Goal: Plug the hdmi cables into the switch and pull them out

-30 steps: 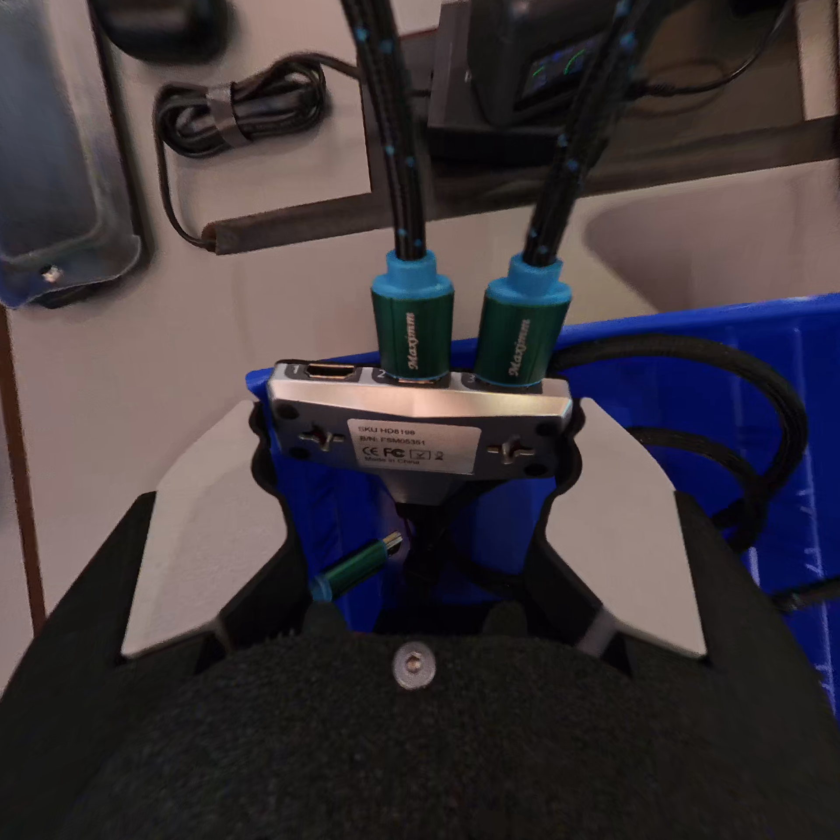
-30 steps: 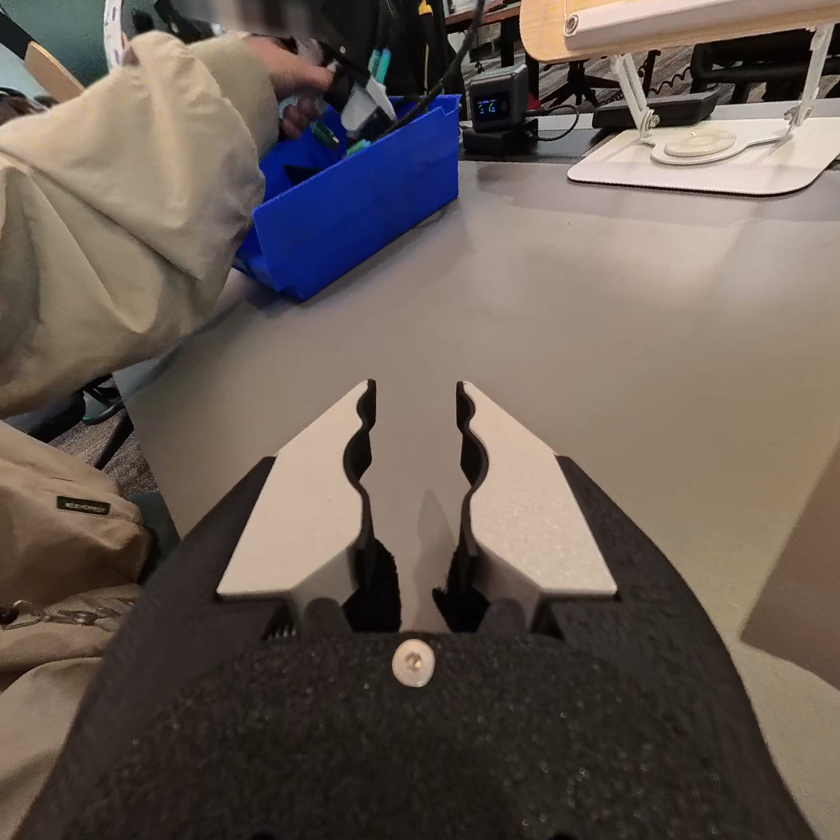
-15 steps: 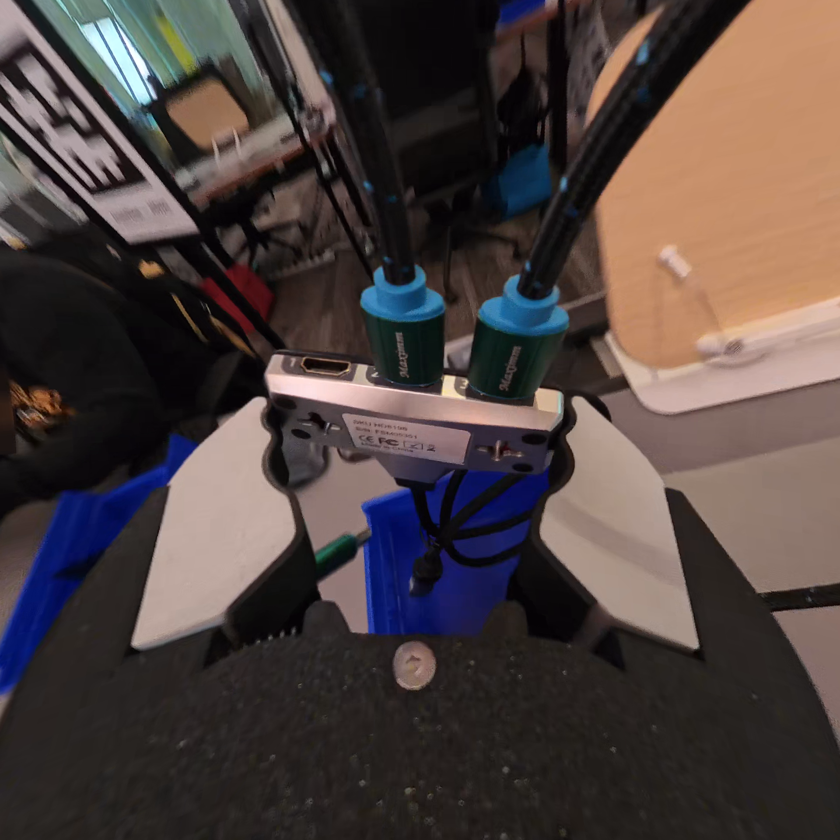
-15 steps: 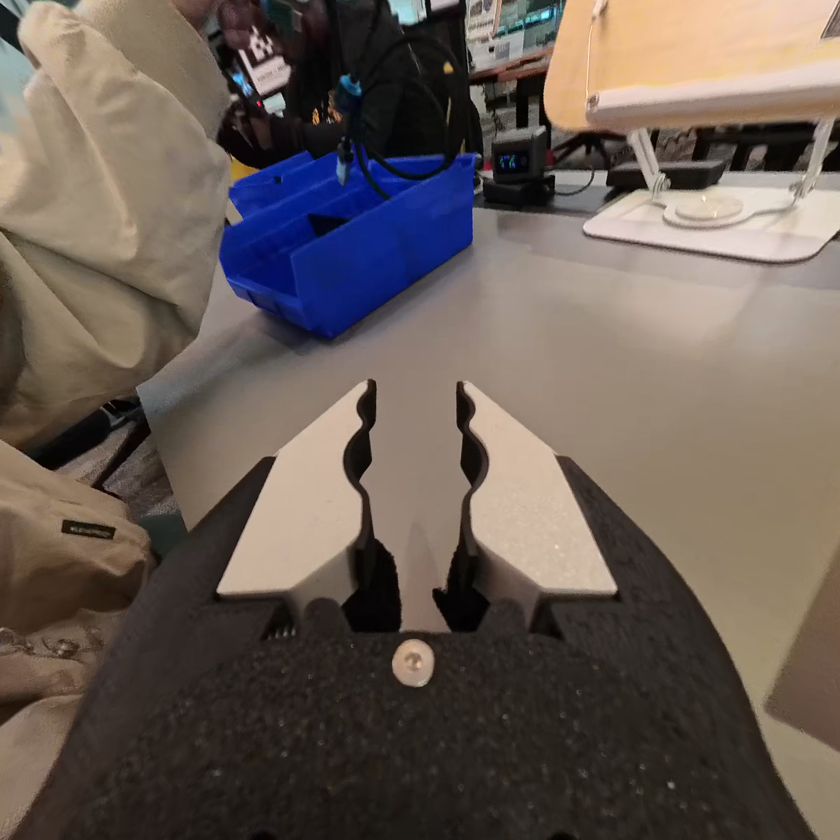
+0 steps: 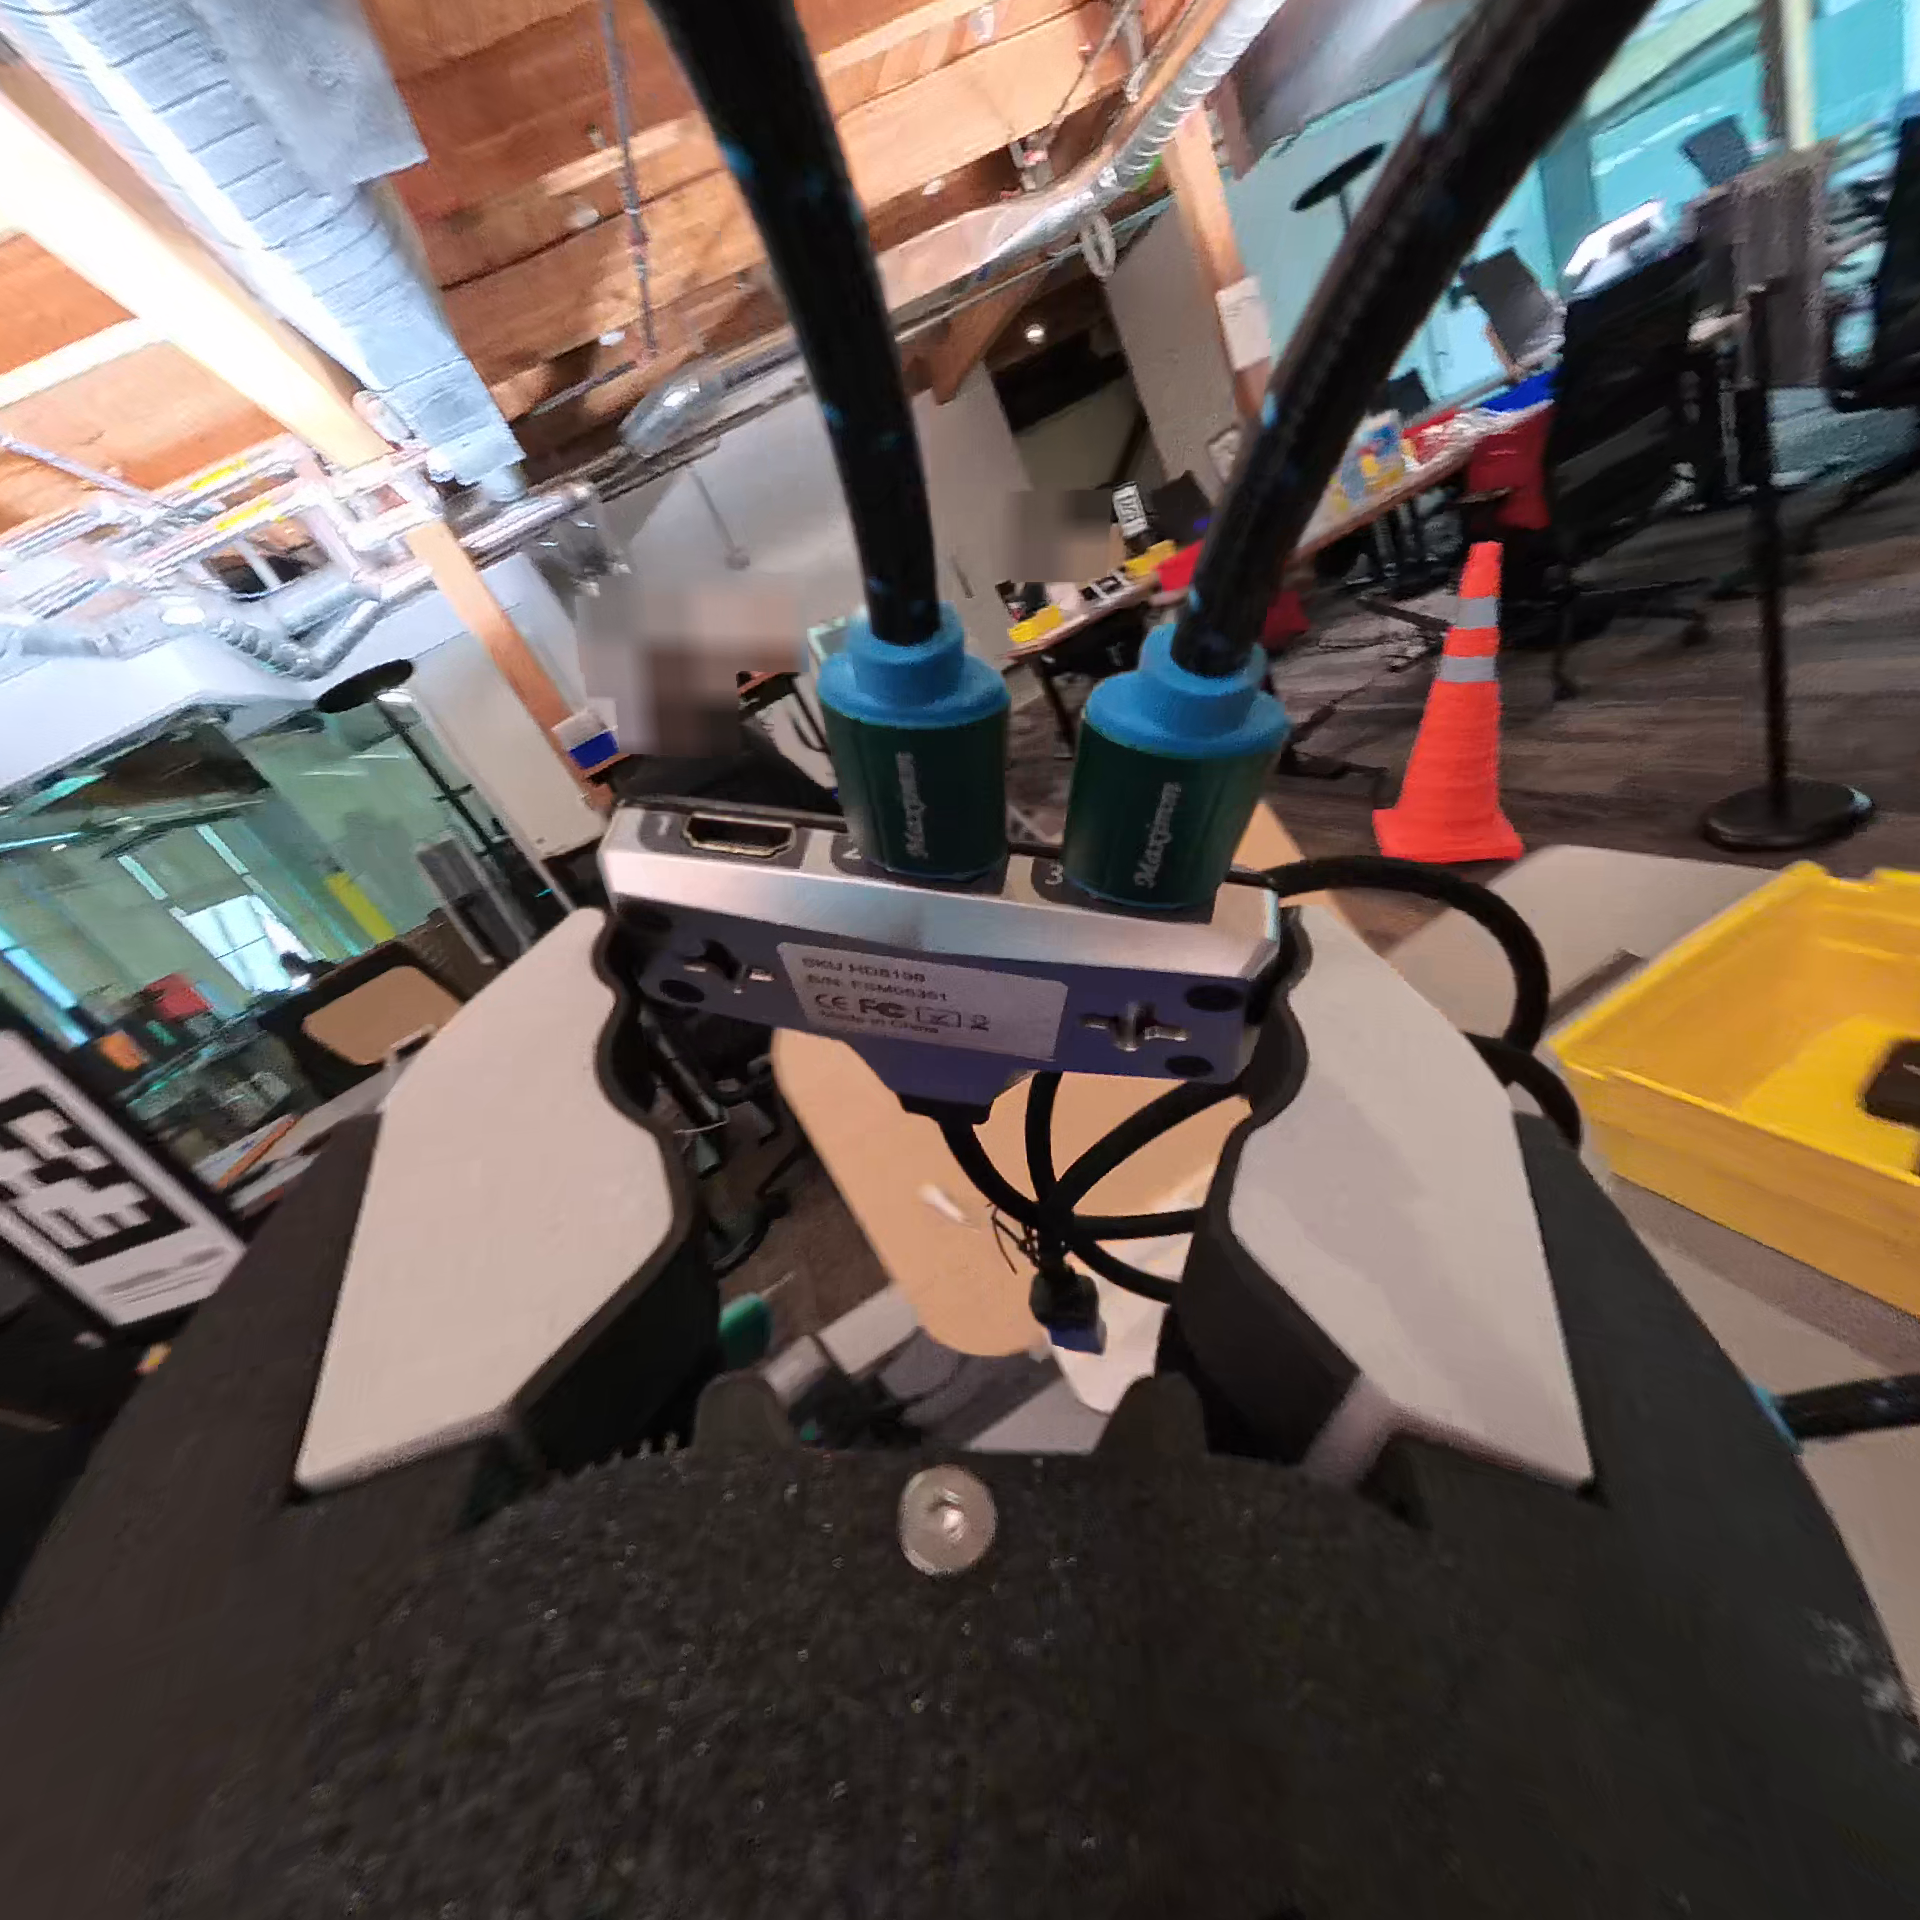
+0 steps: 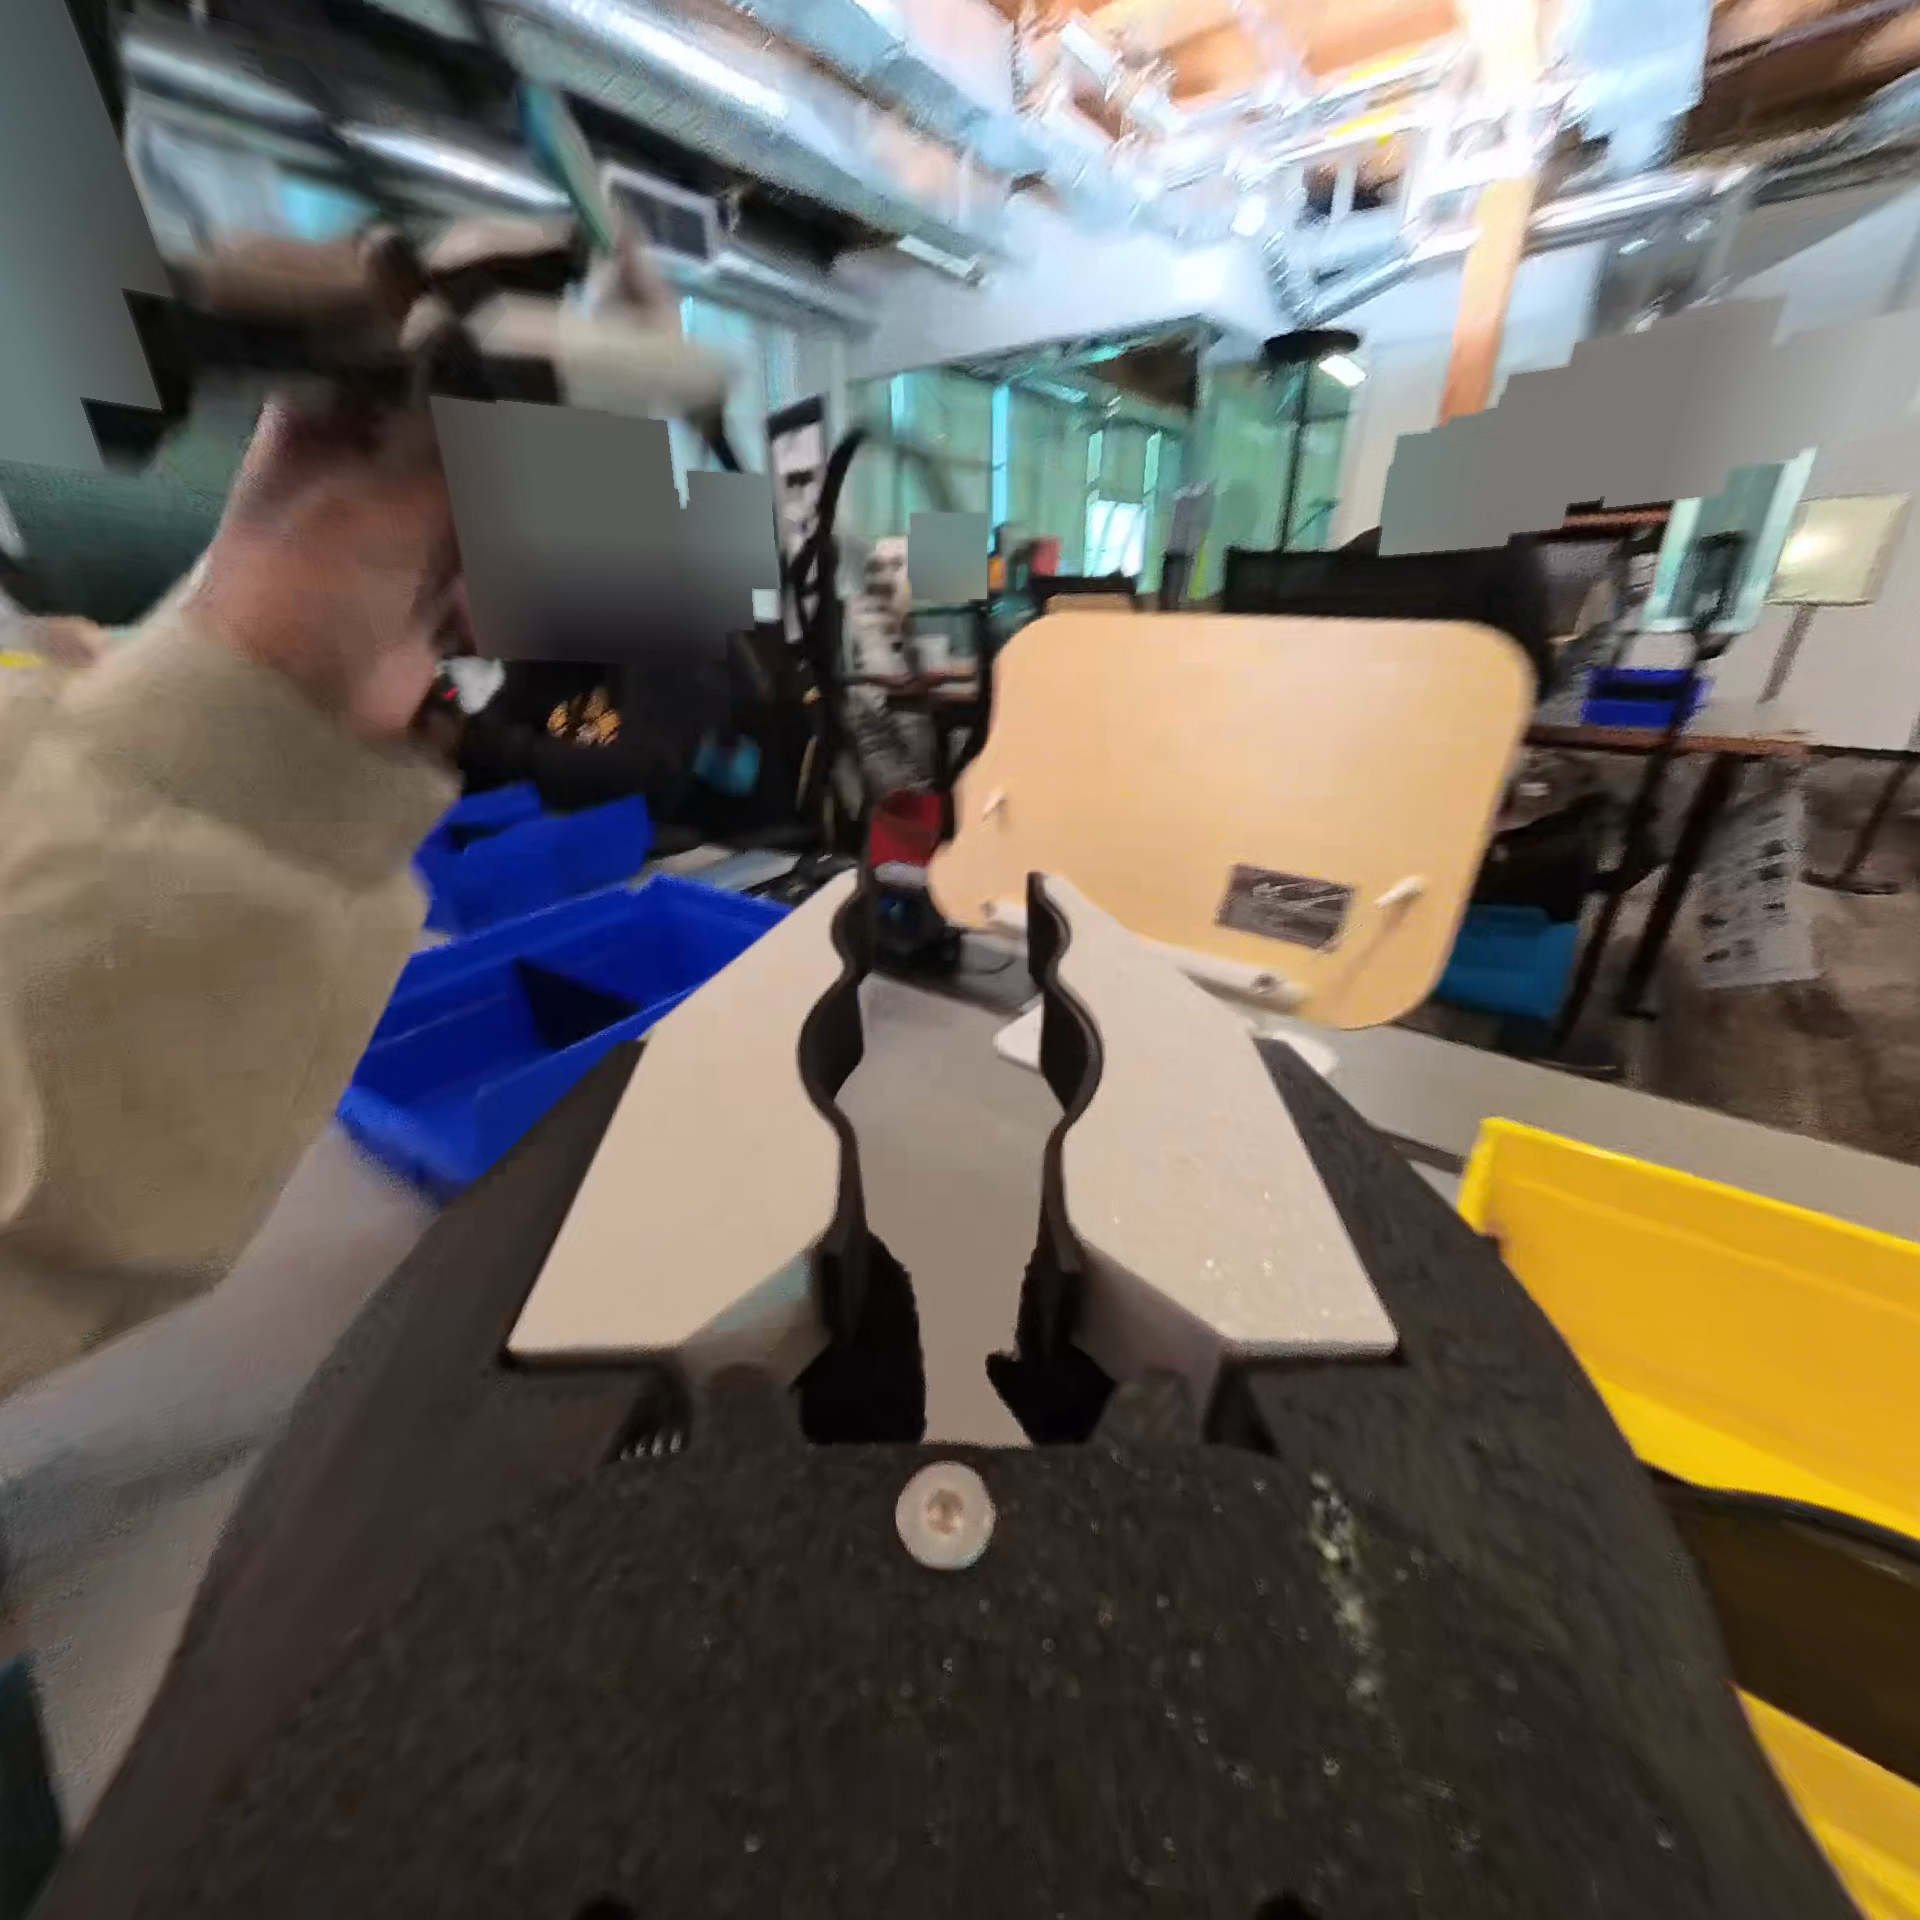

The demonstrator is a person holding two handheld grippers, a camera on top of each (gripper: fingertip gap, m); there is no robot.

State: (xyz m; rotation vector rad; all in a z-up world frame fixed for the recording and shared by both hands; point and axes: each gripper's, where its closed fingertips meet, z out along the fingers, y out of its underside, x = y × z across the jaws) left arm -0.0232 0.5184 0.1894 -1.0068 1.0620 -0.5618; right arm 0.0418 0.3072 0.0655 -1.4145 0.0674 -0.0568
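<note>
In the left wrist view, the silver switch [image 5: 940,935] is clamped between the two fingers of the left gripper [image 5: 940,971], one finger pressed against each short end. The switch is held up in the air, clear of the table, with its long axis running across the view from finger to finger and tilted slightly down toward the right. Its port edge is turned up and away from the camera, while the labelled flat face is turned toward the camera. Two HDMI plugs with green bodies and blue collars are seated in the switch: the middle plug [image 5: 916,774] and, just beside it on the right, the right plug [image 5: 1164,800]. Both stand roughly upright from the port edge, and their black braided cables rise out of the top of the view. To the left of the middle plug, one port [image 5: 740,833] is seen open. A thin black lead [image 5: 1081,1174] hangs looped below the switch. A yellow bin [image 5: 1756,1060] lies to the right of the switch, lower down.

In the right wrist view, the fingers of the right gripper [image 6: 948,914] are held a narrow gap apart with nothing between them, above the grey table [image 6: 935,1143]. A blue bin [image 6: 499,1039] is seen to the left of this gripper, and the yellow bin [image 6: 1683,1278] to its right. The switch cannot be made out here.
</note>
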